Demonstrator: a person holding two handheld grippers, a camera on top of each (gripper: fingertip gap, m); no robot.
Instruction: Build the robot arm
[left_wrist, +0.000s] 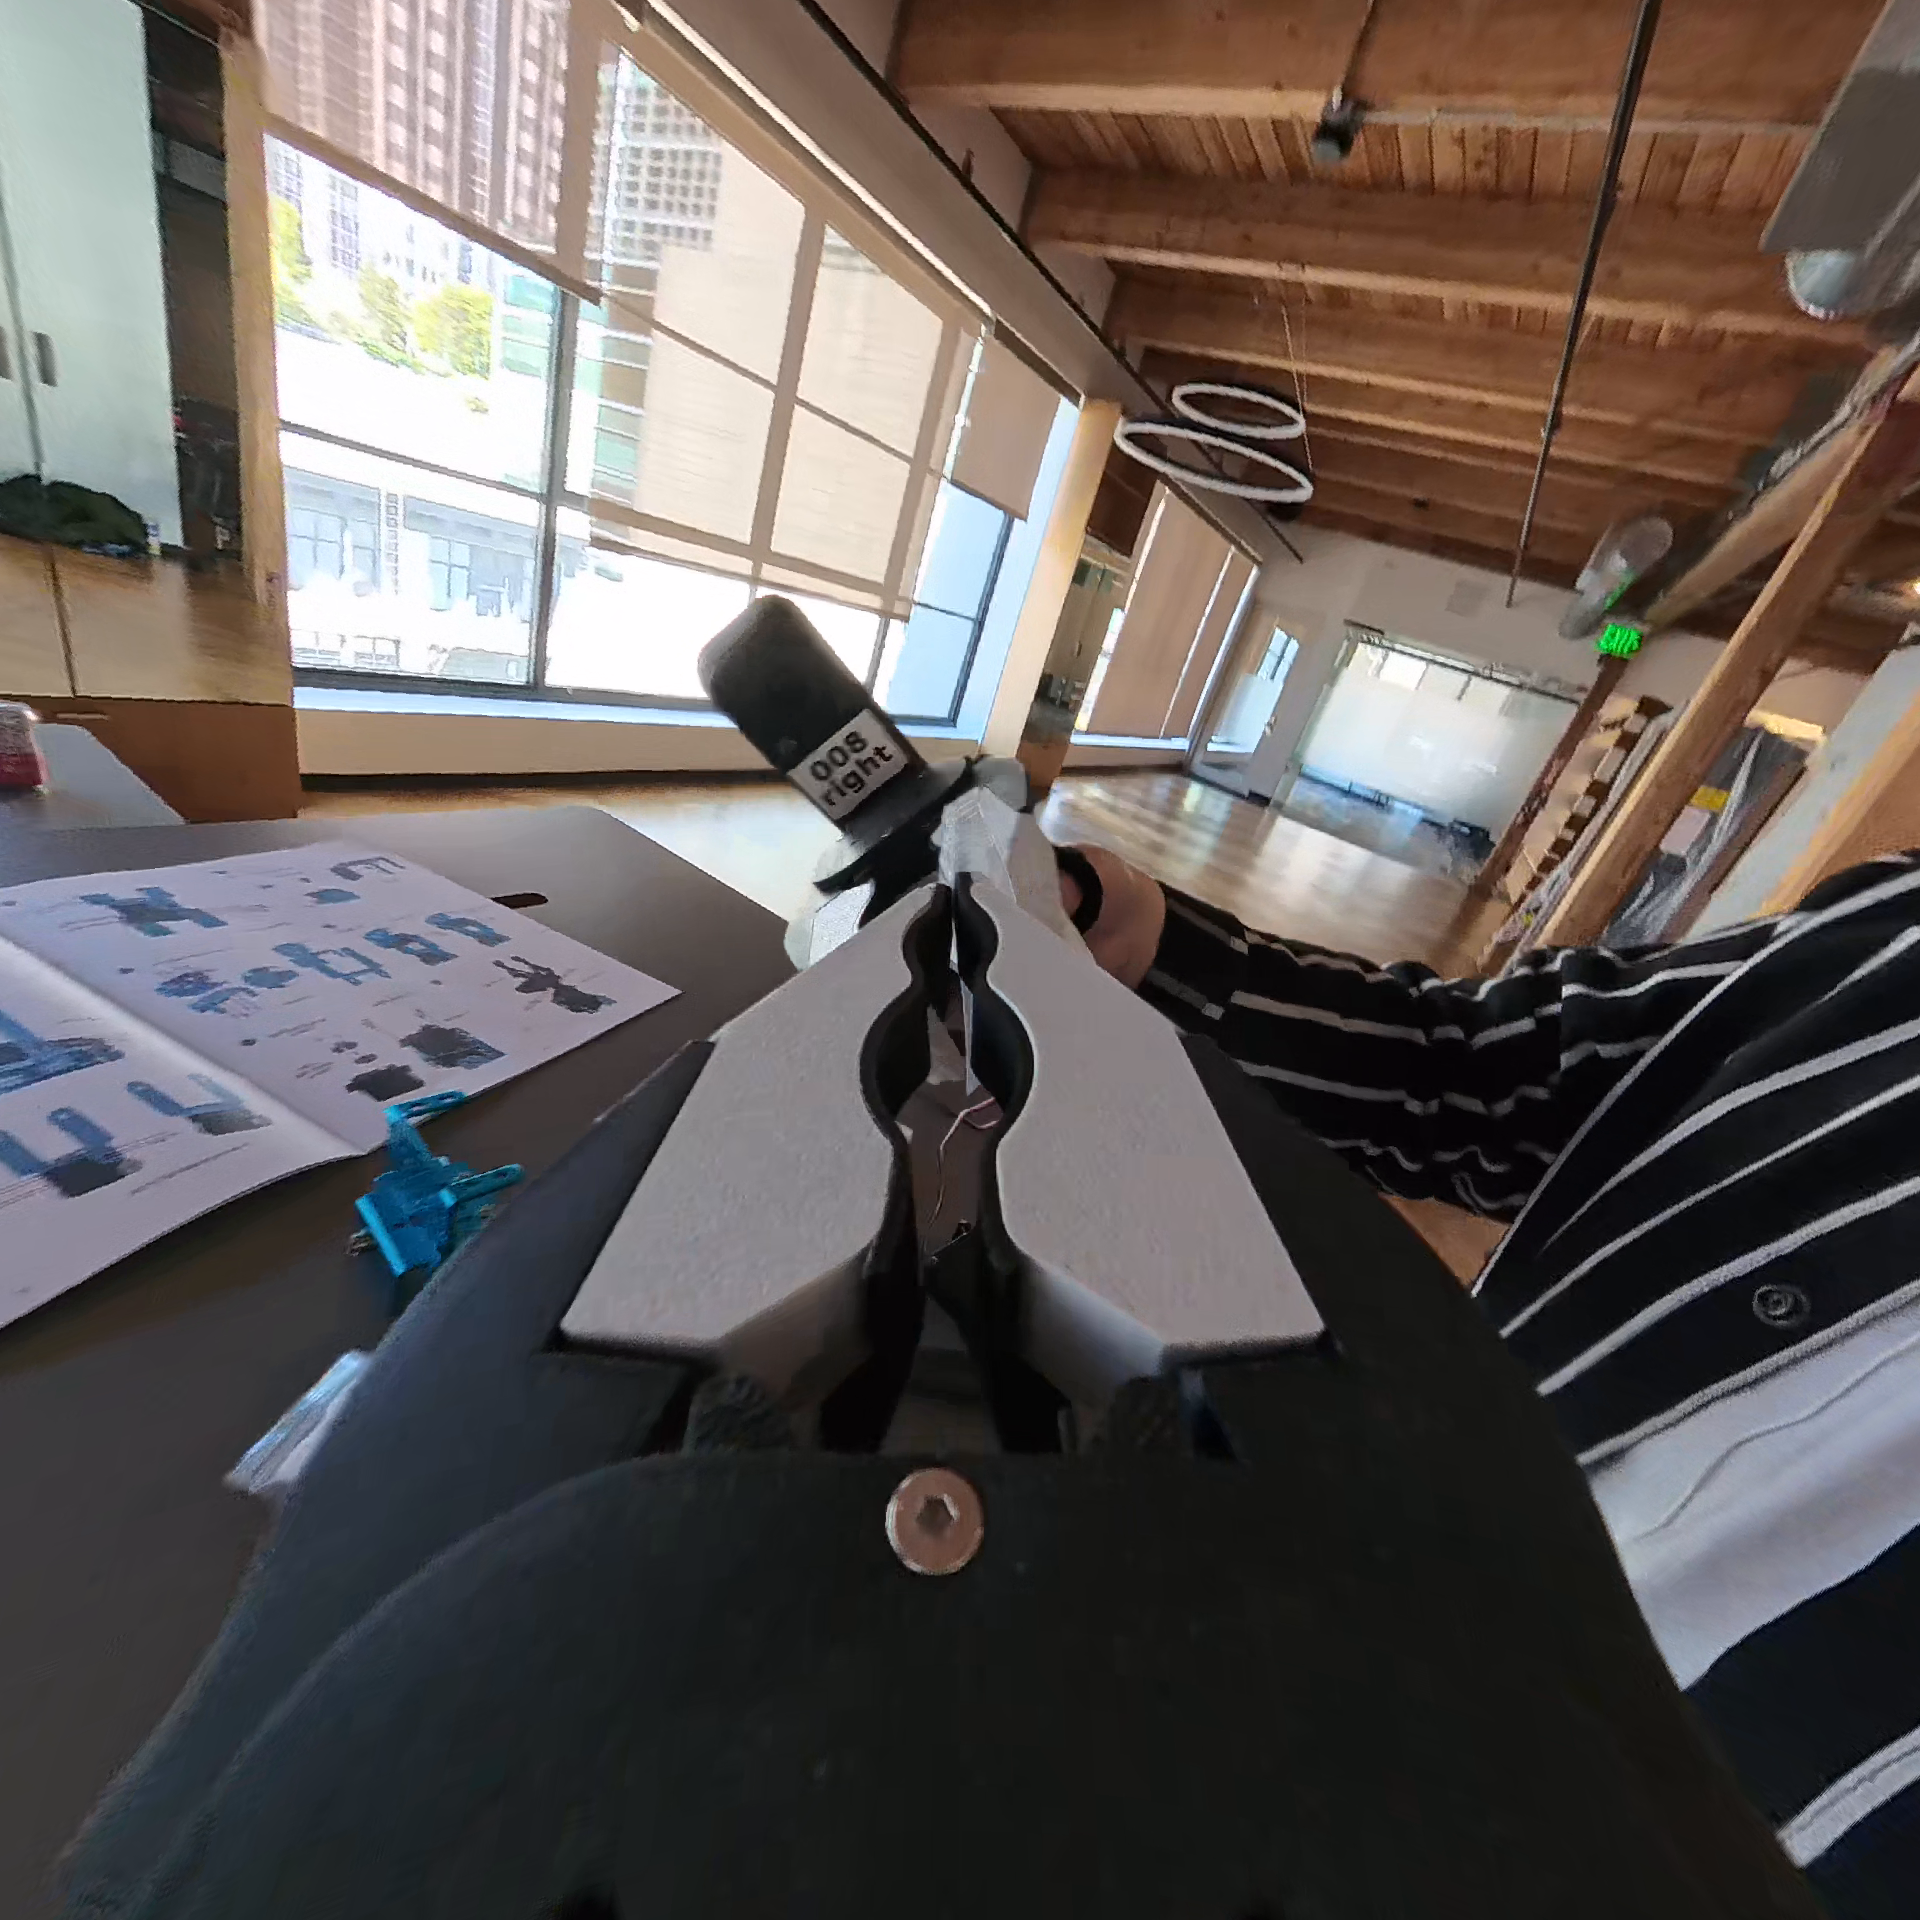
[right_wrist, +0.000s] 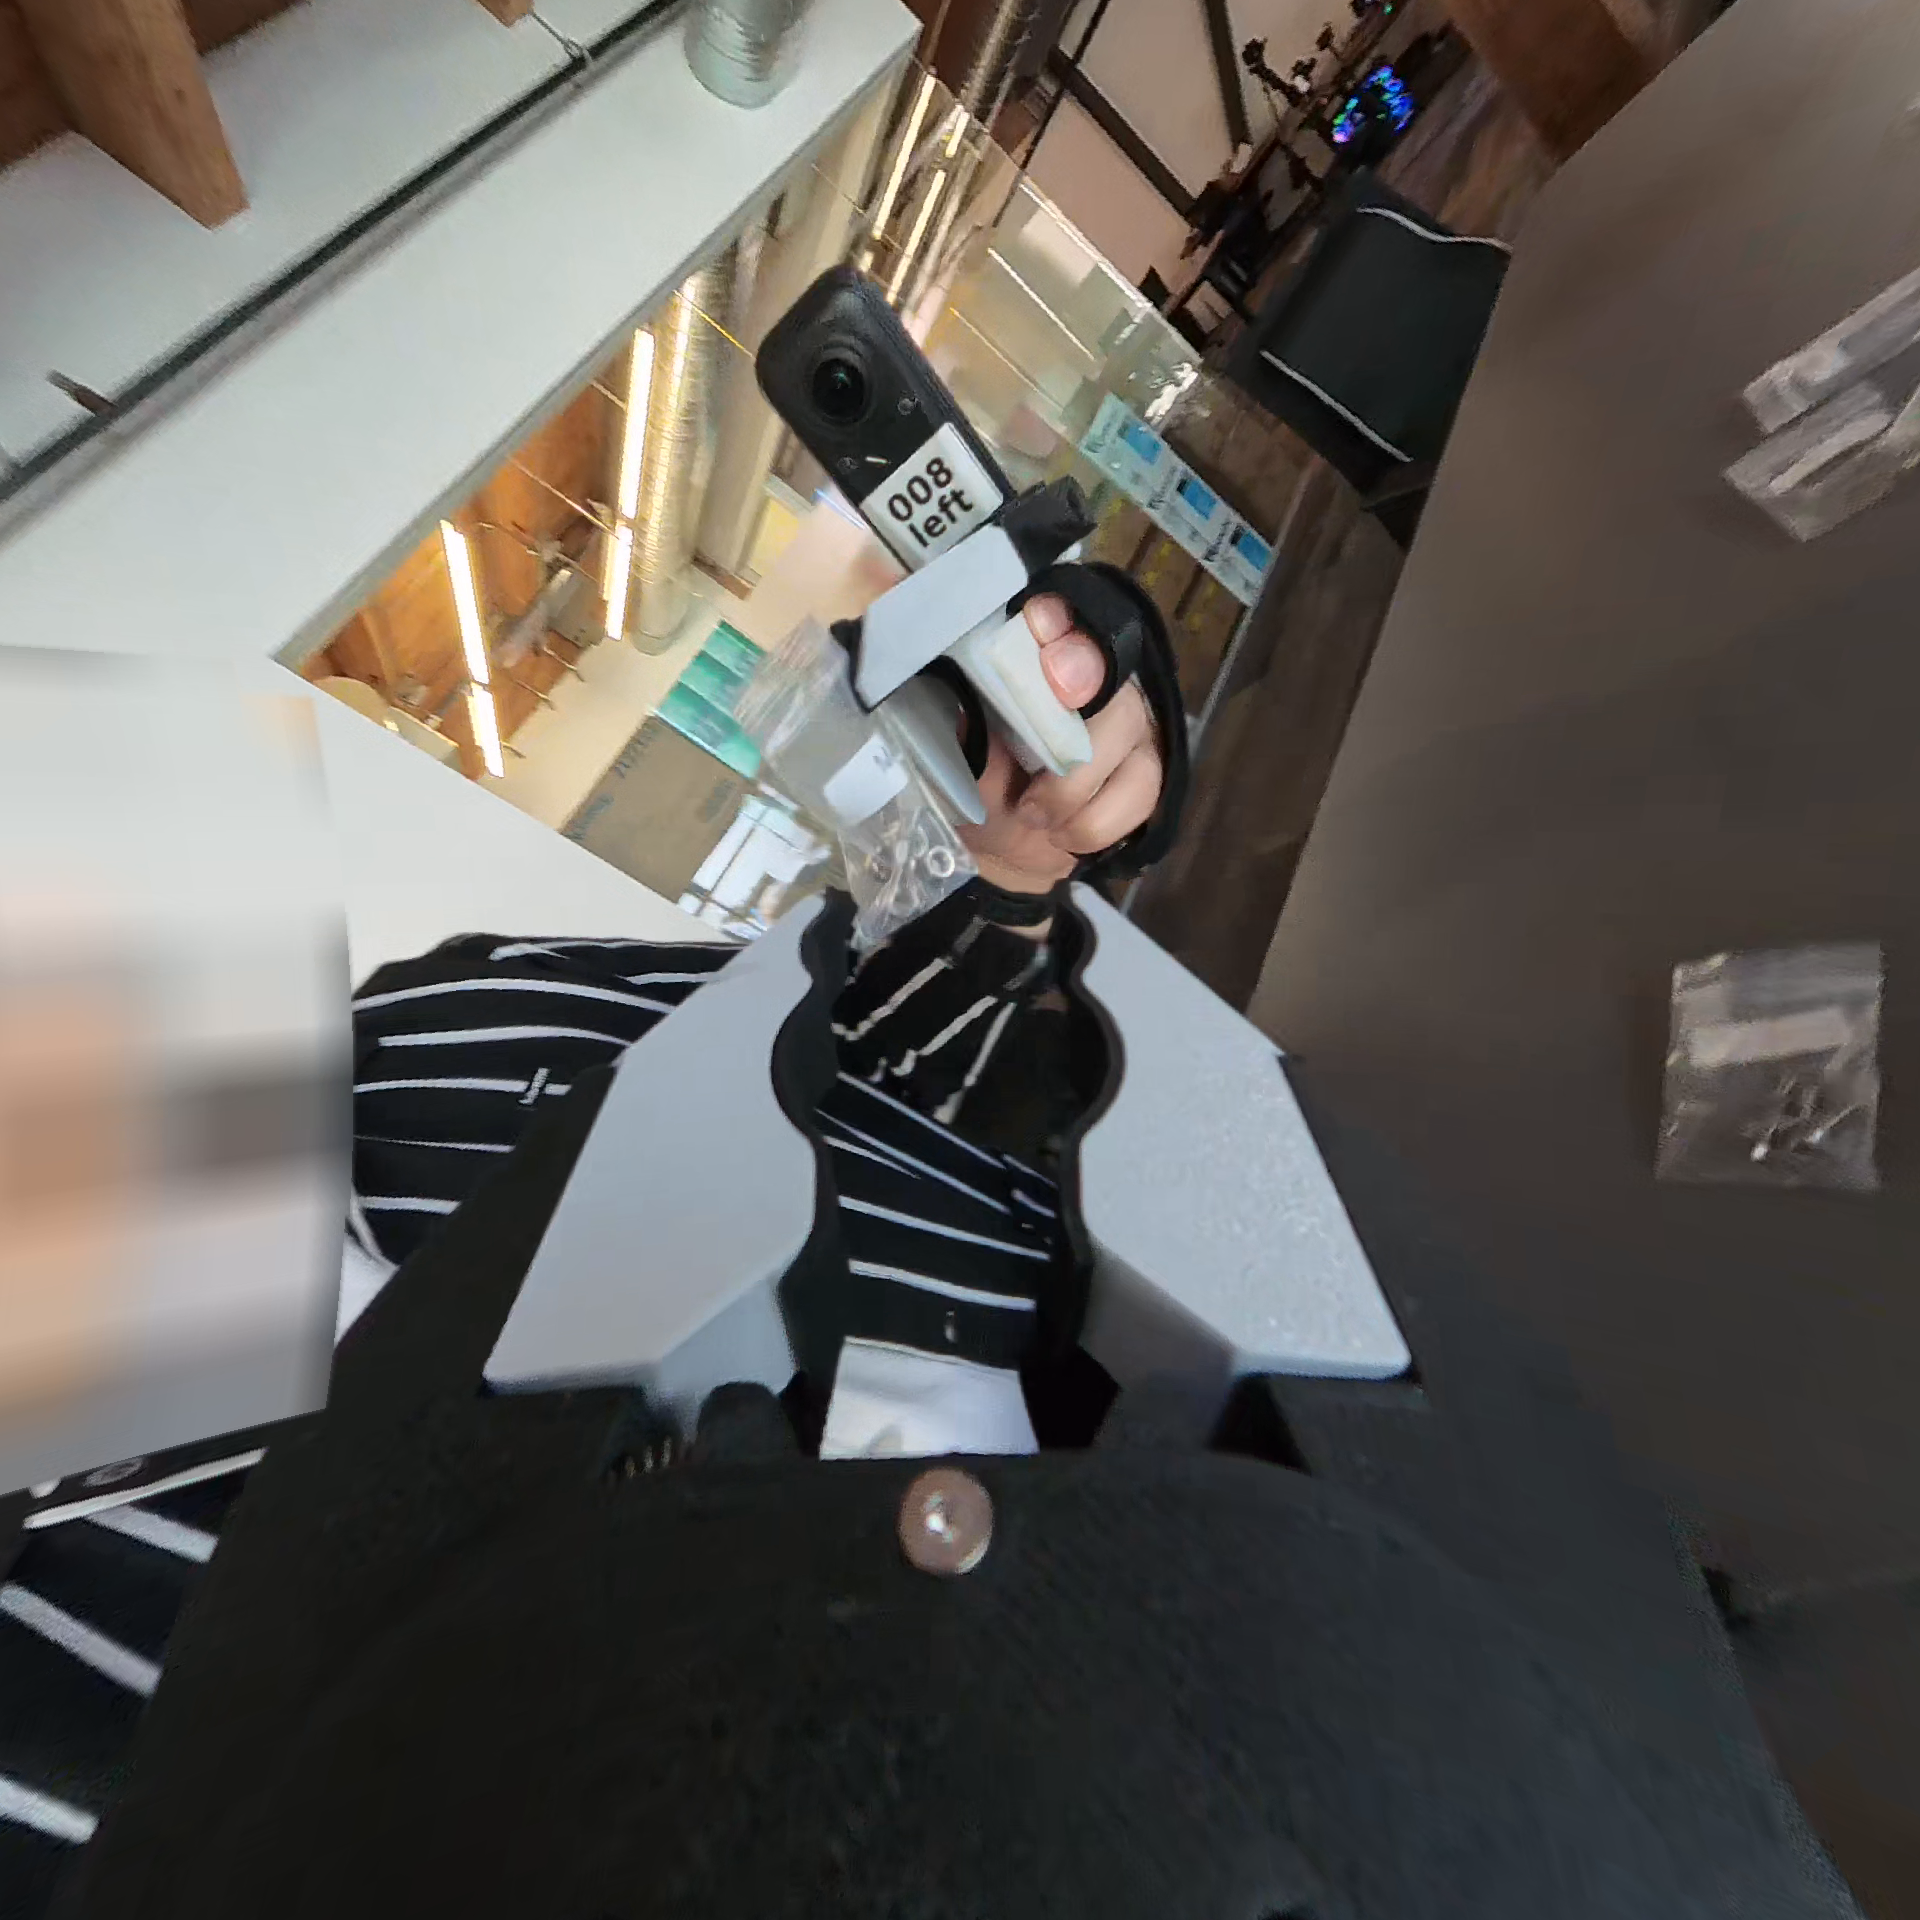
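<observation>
My left hand-held gripper (left_wrist: 958, 928) is clenched on a small clear bag (right_wrist: 894, 831) of metal bits up in the air, my right hand-held gripper (right_wrist: 951, 927) is spread wide right beside it, and another bag (right_wrist: 1771, 1060) lies on the bench (right_wrist: 1558, 727) at the right.

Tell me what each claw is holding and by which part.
The left claw pinches a clear bag of small metal parts by its edge, above the parts. The right claw is open, holding nothing.
</observation>
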